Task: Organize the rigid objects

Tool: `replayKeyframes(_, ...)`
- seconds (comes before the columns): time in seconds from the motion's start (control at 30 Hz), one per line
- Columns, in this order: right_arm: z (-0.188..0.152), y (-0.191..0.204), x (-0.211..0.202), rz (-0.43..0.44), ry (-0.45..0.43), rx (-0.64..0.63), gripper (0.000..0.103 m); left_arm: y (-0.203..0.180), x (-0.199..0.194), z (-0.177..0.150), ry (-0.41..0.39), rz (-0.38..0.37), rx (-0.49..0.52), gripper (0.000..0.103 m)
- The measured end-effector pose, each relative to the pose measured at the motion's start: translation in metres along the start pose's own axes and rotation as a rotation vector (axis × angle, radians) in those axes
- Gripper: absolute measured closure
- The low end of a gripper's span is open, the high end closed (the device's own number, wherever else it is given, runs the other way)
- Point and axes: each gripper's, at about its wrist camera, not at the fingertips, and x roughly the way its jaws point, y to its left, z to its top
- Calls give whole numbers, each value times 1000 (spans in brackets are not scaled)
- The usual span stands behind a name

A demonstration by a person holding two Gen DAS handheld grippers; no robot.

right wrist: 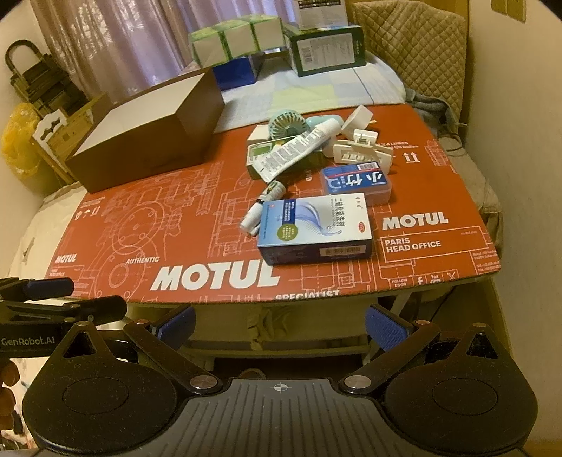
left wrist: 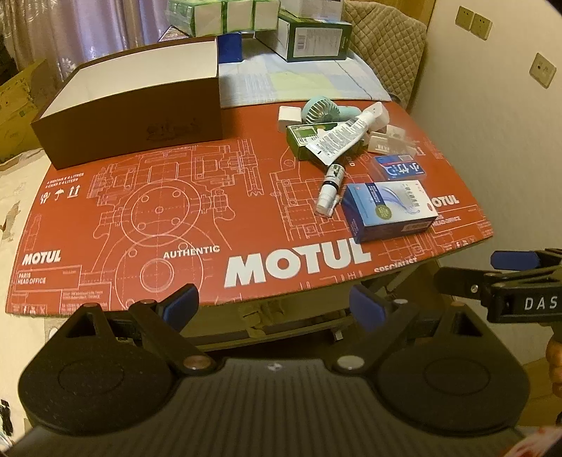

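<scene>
A pile of small items lies on the right half of the red mat [left wrist: 175, 197] [right wrist: 175, 211]: a blue-white medicine box [left wrist: 388, 209] [right wrist: 314, 228], a small white bottle [left wrist: 330, 190] [right wrist: 261, 209], a white tube [left wrist: 346, 135] [right wrist: 298, 147], a green box [left wrist: 302, 139] [right wrist: 258, 153], a mint hand fan [left wrist: 321, 110] [right wrist: 288, 128], a blue plastic case [left wrist: 400, 168] [right wrist: 354, 181] and white clips [left wrist: 390, 140] [right wrist: 361, 151]. An open brown box [left wrist: 137, 105] [right wrist: 151, 130] stands at the mat's back left. My left gripper [left wrist: 274, 307] [right wrist: 70, 295] and right gripper [right wrist: 281, 325] [left wrist: 505, 267] hover open before the mat's front edge, holding nothing.
Stacked green-white cartons [left wrist: 224, 14] [right wrist: 235, 38] and a dark green box [left wrist: 316, 35] [right wrist: 326, 45] sit on a pale cloth behind the mat. A quilted chair back [left wrist: 386, 38] stands at the back right, a wall with sockets [left wrist: 541, 70] to the right.
</scene>
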Motion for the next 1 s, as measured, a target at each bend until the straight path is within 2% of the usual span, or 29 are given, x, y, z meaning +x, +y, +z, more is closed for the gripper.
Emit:
replayKeyframes(0.27, 15, -5, 19, -30, 0, 37, 2, 1, 34, 27, 27, -33, 87, 12)
replayKeyframes(0.67, 39, -6, 76, -88, 64, 123, 2, 12, 99, 70, 93, -86, 225, 12)
replayKeyframes(0.87, 45, -3, 104, -142, 92, 170, 3, 16, 131, 87, 127, -137, 295, 16)
replayKeyframes(1.0, 46, -8, 115, -196, 99, 219, 3, 17, 145, 95, 140, -197, 334, 16)
